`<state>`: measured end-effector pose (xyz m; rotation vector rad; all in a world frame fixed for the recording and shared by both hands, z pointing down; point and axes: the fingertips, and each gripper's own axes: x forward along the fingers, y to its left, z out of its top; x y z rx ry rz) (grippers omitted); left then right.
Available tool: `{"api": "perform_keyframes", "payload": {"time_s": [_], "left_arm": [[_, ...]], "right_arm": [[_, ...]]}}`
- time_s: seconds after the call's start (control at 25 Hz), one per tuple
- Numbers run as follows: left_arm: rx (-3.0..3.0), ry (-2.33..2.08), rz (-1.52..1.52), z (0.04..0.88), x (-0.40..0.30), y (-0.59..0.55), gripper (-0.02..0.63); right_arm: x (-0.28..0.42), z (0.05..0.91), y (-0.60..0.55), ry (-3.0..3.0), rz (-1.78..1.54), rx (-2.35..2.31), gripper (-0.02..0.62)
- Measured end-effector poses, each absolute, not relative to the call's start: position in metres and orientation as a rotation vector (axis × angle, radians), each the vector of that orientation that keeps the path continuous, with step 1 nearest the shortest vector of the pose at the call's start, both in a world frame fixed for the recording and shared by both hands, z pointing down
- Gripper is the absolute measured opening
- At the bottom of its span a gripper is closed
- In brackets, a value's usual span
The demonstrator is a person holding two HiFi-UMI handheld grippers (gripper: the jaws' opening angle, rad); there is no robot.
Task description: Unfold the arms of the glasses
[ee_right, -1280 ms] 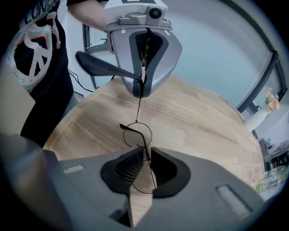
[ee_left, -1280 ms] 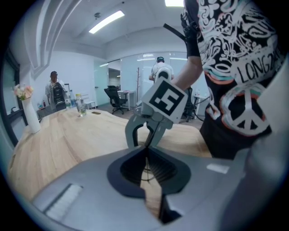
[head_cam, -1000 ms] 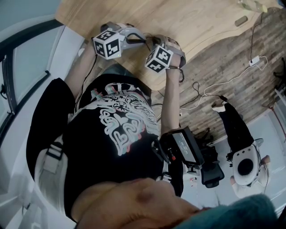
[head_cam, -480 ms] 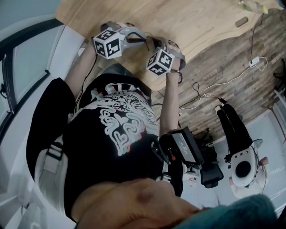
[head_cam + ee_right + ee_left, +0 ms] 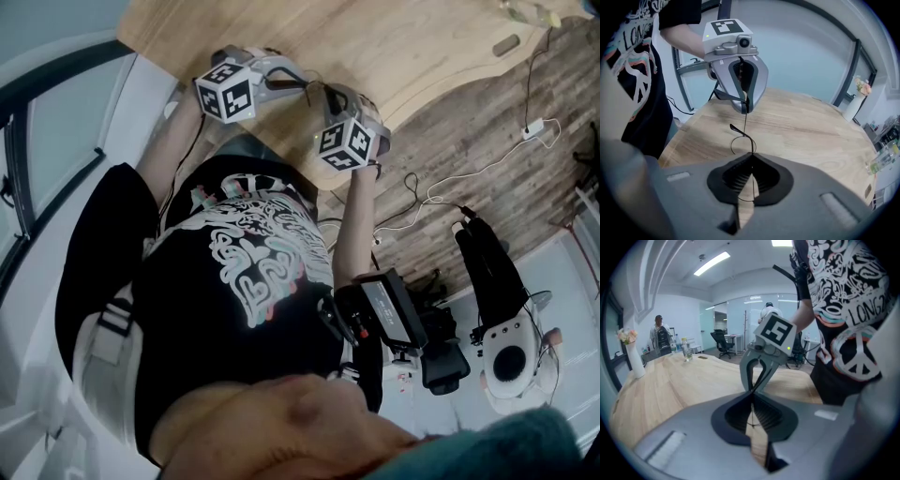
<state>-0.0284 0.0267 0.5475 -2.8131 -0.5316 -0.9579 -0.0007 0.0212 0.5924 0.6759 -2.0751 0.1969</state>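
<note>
Head view: left gripper (image 5: 298,82) and right gripper (image 5: 323,92) tip to tip above near edge of pale wooden table (image 5: 412,47).
Left gripper view: jaws clamped on thin black wire glasses (image 5: 752,411), held aloft.
Right gripper view: likewise clamped on frame. Likely light, springy, fragile; best gripped on arm near hinge.

In the right gripper view the glasses (image 5: 742,136) show only as a thin dark wire seen edge-on. The lenses cannot be made out, and the wire's ends vanish inside the closed jaws of the left tool (image 5: 745,108) and the right tool (image 5: 751,158). A clear container (image 5: 882,160) at the right edge is blurred.

In the left gripper view the glasses are no more than a hairline in the slit between that tool's jaws.

In the head view the frame is too thin to see where the tools meet. The tabletop (image 5: 412,47) is cut off by the top edge, as is a pale thing (image 5: 532,11) at its far corner. A small dark object (image 5: 506,43) nearby is too small to tell.
</note>
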Motion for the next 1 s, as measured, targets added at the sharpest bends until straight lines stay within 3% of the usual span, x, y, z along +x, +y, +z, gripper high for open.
{"api": "perform_keyframes", "payload": {"time_s": [1.0], "left_arm": [[-2.791, -0.504, -0.981, 0.551, -0.028, 0.025, 0.002]], "right_arm": [[0.026, 0.544, 0.039, -2.415, 0.281, 1.055, 0.002]]}}
